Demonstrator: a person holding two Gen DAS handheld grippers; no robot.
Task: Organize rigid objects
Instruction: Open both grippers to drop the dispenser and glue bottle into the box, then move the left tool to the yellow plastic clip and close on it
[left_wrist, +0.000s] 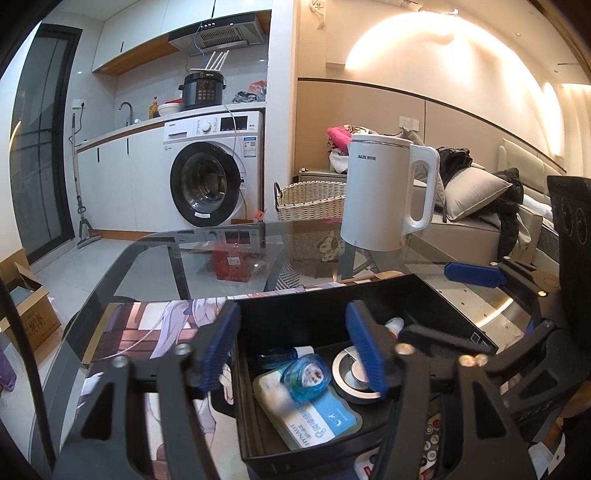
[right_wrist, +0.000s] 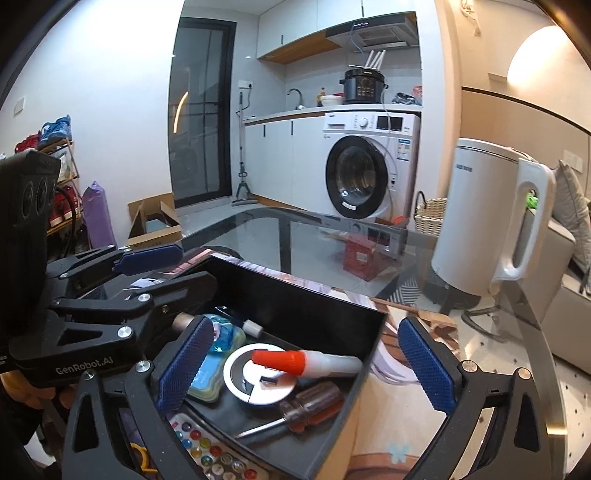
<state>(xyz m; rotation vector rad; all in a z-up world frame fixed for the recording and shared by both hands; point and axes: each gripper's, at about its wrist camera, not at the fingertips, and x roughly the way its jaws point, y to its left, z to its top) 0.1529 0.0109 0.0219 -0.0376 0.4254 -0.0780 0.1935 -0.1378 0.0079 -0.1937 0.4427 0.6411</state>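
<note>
Both spread grippers (left_wrist: 291, 347) (right_wrist: 312, 363) straddle box (right_wrist: 325, 306) walls; kettle (left_wrist: 384, 192) stands beyond.

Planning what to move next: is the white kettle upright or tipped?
Upright: the white kettle stands on its base on the glass table, lid on top.

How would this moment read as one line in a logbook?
left gripper: open above black box | right gripper: open, straddling box wall | in box: screwdriver, glue tube

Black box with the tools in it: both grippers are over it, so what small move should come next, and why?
Probably lift both grippers clear. The black box already holds the screwdriver and glue tube; the left gripper and right gripper are open and empty.
</note>
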